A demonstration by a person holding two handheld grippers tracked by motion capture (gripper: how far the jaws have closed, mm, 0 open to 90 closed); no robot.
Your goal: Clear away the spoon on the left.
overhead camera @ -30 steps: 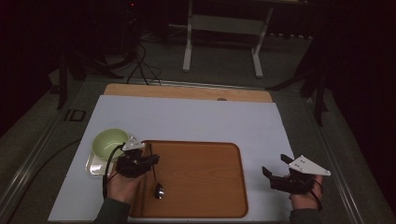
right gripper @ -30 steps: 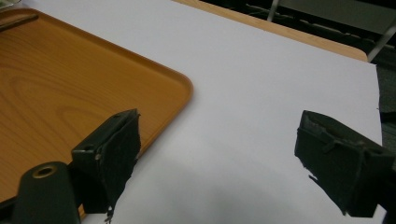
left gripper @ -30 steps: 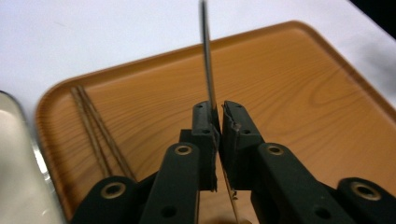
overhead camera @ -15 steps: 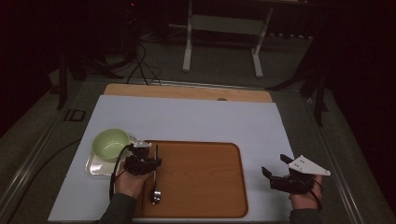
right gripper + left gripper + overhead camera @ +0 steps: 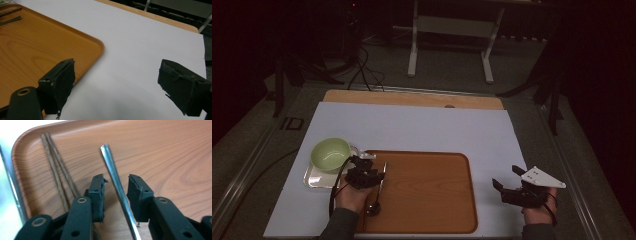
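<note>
Spoon released onto tray, left jaws parted

Left gripper (image 5: 115, 182) low over left end of wooden tray (image 5: 432, 200), jaws just been opening; metal spoon (image 5: 117, 187) handle lying between them, pads clear of it on both sides, so released, not gripped. Handle flat on tray surface, running away from camera in left gripper view; bowl end seen in high view near tray's front edge, just beside left hand (image 5: 354, 197). Pair of dark wooden chopsticks (image 5: 57, 175) on tray just left of handle, close to rounded corner, apart from spoon. Green bowl (image 5: 330, 154) on small metal dish (image 5: 312, 177) just left of tray, on white sheet covering counter (image 5: 422, 125). Right gripper (image 5: 117, 87) over white sheet beside tray's right edge, well apart from spoon; jaws wide apart, nothing between them
</note>
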